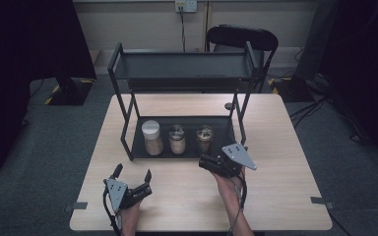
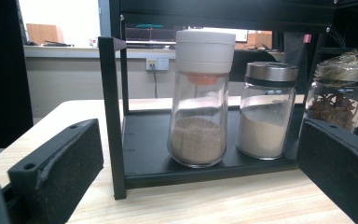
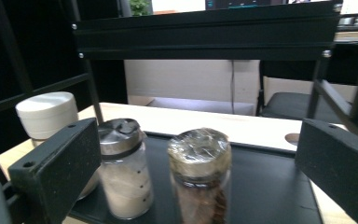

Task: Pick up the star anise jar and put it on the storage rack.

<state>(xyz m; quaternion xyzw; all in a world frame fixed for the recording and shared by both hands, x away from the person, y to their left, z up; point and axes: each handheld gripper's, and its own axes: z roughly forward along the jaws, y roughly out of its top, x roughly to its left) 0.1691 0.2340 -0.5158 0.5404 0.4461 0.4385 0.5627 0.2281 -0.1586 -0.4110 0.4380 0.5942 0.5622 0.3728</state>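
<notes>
A black two-tier rack (image 1: 177, 156) stands at the back middle of the table. Its lower shelf holds three jars in a row: a white-lidded jar (image 1: 152, 137) of brown powder, a metal-lidded jar (image 1: 177, 139) of pale powder, and a film-covered jar (image 1: 204, 138) of brown spices. My left gripper (image 1: 133, 173) rests open near the front of the table, facing the white-lidded jar (image 2: 200, 98) from a distance. My right gripper (image 1: 207, 161) is open just before the shelf's front edge, and the film-covered jar (image 3: 199, 172) stands close ahead between its jaws, untouched.
The rack's upper shelf (image 1: 182, 66) is bare and overhangs the jars. The rack's front left post (image 2: 113, 116) stands between my left gripper and the shelf. A black chair (image 1: 241, 37) is behind the wooden table (image 1: 275, 187). Dark stands flank the table on the floor.
</notes>
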